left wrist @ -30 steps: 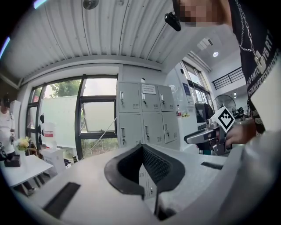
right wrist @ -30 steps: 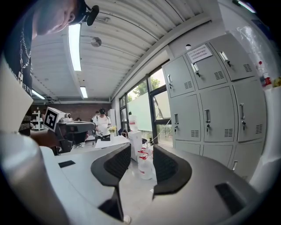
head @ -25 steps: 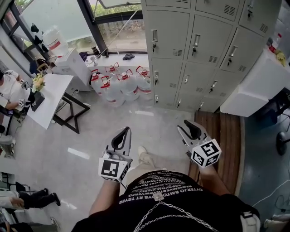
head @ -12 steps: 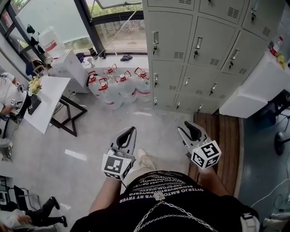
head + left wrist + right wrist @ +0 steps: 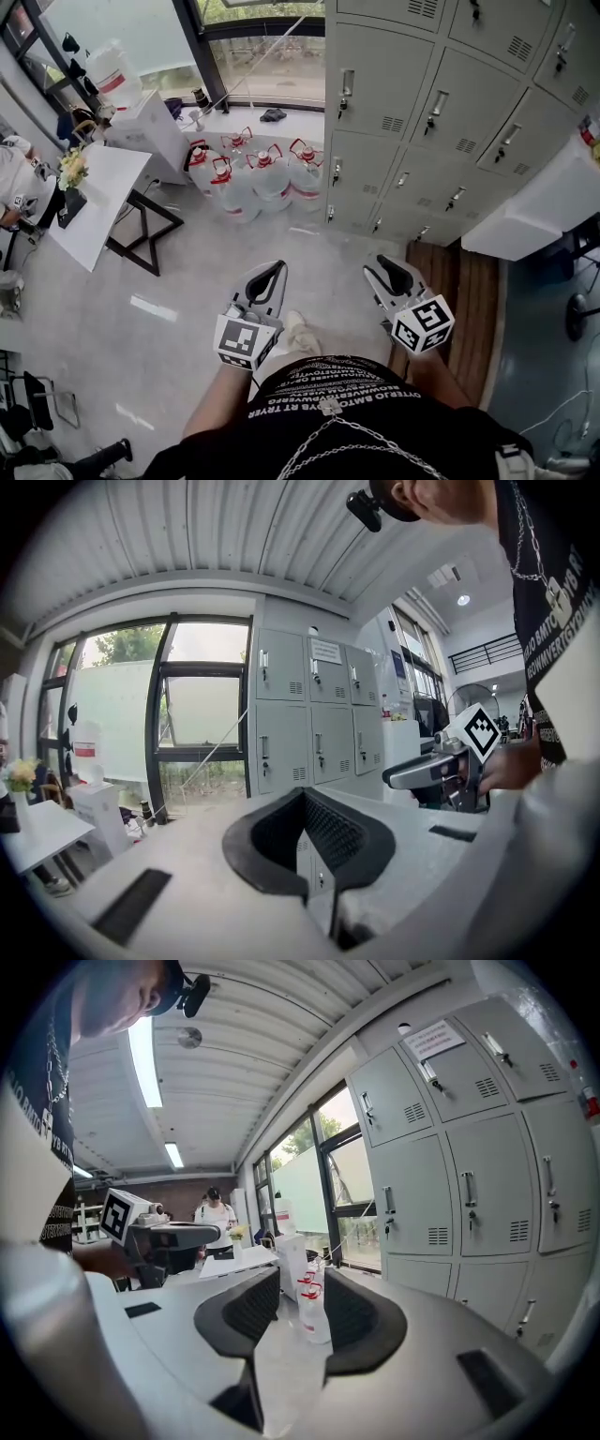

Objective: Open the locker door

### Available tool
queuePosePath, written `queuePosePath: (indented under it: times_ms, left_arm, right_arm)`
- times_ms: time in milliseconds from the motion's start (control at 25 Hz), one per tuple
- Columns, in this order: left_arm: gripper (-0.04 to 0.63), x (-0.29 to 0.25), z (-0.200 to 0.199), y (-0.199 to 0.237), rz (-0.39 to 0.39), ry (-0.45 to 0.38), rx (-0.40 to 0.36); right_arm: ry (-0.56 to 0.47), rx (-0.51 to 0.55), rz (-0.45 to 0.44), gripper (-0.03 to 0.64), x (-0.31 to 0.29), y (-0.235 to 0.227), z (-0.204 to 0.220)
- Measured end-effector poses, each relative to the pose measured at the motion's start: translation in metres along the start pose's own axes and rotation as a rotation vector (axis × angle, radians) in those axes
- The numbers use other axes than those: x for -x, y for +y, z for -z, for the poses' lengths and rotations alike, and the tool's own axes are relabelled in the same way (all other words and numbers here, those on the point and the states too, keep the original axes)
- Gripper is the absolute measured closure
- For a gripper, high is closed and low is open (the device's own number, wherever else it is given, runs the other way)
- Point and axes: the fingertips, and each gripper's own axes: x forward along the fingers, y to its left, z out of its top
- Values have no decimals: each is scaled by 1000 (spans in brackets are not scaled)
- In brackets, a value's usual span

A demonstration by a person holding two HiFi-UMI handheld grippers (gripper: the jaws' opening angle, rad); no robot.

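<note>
A bank of grey lockers (image 5: 412, 112) with all doors closed fills the upper right of the head view; each door has a small upright handle (image 5: 346, 82). Both grippers hang in front of my body over the floor, well short of the lockers. My left gripper (image 5: 275, 267) has its tips together with nothing between them; in its own view, the left gripper (image 5: 302, 795) points at the lockers (image 5: 309, 705). My right gripper (image 5: 389, 264) stands open and empty; from the right gripper (image 5: 302, 1283) the lockers (image 5: 469, 1176) lie to the right.
Several large water bottles (image 5: 258, 178) stand on the floor by the window, left of the lockers. A white table (image 5: 89, 202) is at the left, with a person (image 5: 14, 183) beside it. A white cabinet (image 5: 534, 206) and a wooden floor strip (image 5: 469, 291) lie at the right.
The head view has shifted, so the lockers sit further right and slightly nearer. Both grippers hold almost the same pose. A person walking at the lower left has nearly left the frame.
</note>
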Motion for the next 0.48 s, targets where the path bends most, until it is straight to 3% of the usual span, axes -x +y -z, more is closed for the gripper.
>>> queuePosePath:
  times_ms: [480]
  left_arm:
    - [598,-39,7,51,8,24,15]
  right_arm:
    - [27,-1,-48,474,-74,-14,-13]
